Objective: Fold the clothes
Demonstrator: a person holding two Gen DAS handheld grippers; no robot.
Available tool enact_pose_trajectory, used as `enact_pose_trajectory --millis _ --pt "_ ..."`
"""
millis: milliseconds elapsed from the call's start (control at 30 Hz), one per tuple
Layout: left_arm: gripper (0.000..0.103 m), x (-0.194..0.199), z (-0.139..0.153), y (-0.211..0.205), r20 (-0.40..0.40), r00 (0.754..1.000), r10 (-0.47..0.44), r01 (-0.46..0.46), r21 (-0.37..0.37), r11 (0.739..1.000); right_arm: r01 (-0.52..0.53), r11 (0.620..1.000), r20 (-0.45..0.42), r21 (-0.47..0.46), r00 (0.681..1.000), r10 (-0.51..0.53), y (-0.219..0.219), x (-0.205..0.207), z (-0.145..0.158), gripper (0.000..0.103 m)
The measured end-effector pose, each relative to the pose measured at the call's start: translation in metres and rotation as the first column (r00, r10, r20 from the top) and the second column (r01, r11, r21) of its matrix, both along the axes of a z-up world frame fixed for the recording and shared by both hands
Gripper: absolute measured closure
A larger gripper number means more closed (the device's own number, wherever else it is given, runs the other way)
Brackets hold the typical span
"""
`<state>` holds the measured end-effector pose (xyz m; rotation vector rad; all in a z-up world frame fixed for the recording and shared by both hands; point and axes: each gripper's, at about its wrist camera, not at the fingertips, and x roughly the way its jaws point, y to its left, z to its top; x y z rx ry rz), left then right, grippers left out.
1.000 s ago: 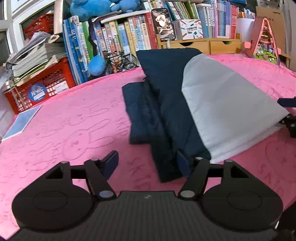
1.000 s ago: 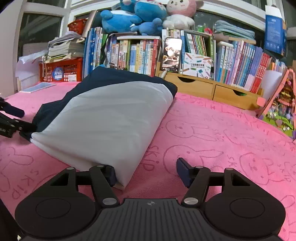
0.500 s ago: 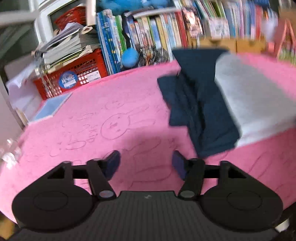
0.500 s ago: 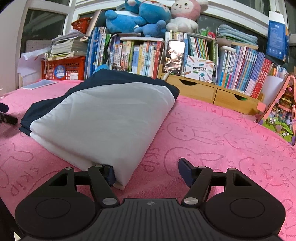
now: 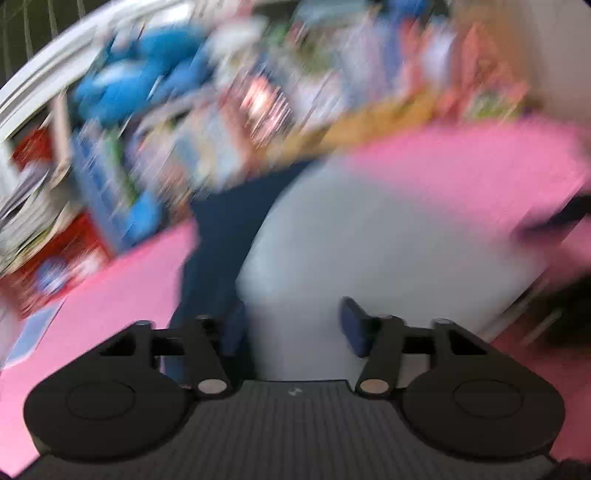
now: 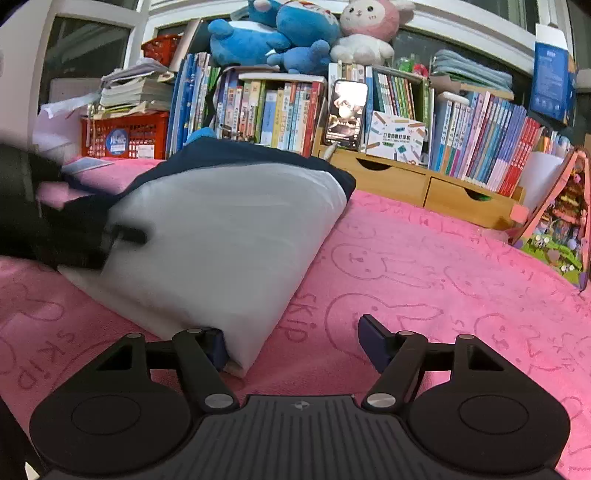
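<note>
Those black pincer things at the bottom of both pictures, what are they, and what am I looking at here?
They are hand-held grippers, one in each of a person's hands, each carrying a camera that looks forward along its two fingers. One picture comes from the left gripper, very blurred by motion; the other from the right gripper. Both are open and hold nothing. Between them lies a folded garment, grey over navy, on a pink bunny-print cover. The right gripper's left finger touches the garment's near corner. Behind stand books and plush toys.

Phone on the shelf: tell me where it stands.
In the right wrist view, the phone stands upright at centre back, atop the wooden drawer unit, between book rows, behind the folded garment.
</note>
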<state>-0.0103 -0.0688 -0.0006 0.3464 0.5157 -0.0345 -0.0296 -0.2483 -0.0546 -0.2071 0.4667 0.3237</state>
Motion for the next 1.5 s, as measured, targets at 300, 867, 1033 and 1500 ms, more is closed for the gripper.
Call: enact_pose_trajectory --millis 300,867,1033,1500 --pt "0.038 -0.015 -0.012 0.049 -0.010 0.994 0.112 -0.111 0.087 0.990 -0.010 1.000 0.011 -0.019 1.000 0.010 0.003 -0.002 0.000 0.027" --pt "0.035 -0.012 -0.007 0.074 -0.087 0.991 0.105 -0.112 -0.087 0.990 0.027 0.968 0.236 -0.250 0.971 0.034 0.041 -0.031 0.003 0.026" --pt "0.025 -0.010 -0.007 0.084 -0.106 0.990 0.088 -0.104 -0.152 0.983 0.022 0.916 0.254 -0.401 0.963 0.088 0.035 -0.029 -0.012 0.015" --pt "0.021 -0.015 -0.011 0.090 -0.082 0.993 0.080 -0.094 -0.192 0.977 -0.062 0.962 0.102 -0.267 0.991 0.092 0.003 -0.018 0.005 0.009"
